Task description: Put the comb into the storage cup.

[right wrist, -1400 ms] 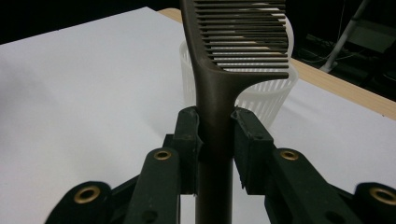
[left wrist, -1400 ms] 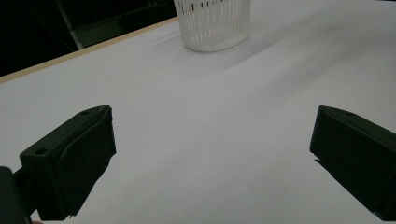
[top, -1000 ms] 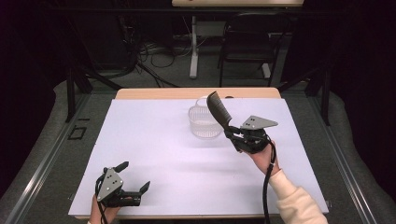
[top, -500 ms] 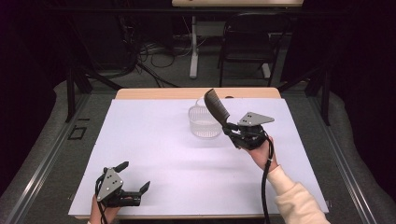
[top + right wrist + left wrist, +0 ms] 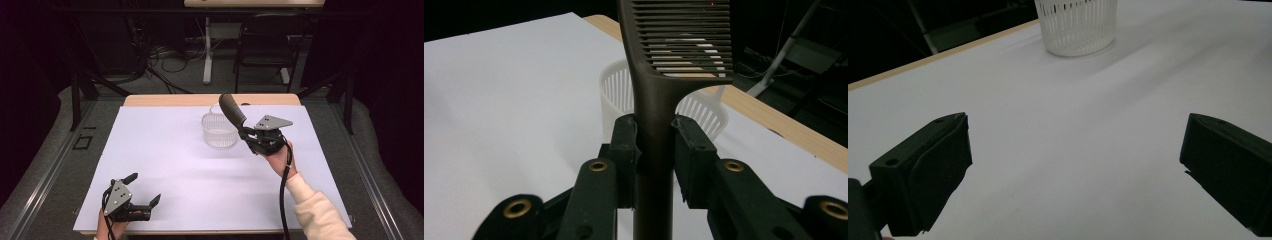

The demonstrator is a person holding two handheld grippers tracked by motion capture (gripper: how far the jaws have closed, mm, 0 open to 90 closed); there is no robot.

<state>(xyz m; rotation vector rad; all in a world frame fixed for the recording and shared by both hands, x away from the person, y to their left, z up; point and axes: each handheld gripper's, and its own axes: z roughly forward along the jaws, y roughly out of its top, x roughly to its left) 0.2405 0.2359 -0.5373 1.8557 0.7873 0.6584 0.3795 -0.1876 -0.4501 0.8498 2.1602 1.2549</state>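
Gripping a dark brown slotted spatula by its handle: right gripper, jaws pressed against both sides of the handle, held above the white table cover in a person's right hand with a cream sleeve. Slanting up and away from the gripper, slotted blade uppermost, directly above a white slatted basket in the high view. Seen through the slots of the blade in the right gripper view: the rim of that basket, close behind the handle. Standing upright on the far half of the cover, near the wooden table edge, just to the left of the right gripper.

Resting low at the near left corner of the cover: left gripper, jaws wide apart with nothing between them, bare white surface in the gap. Visible at the top of the left gripper view: the basket, well apart from those jaws. Trailing down from the right gripper past the sleeve: a black cable.
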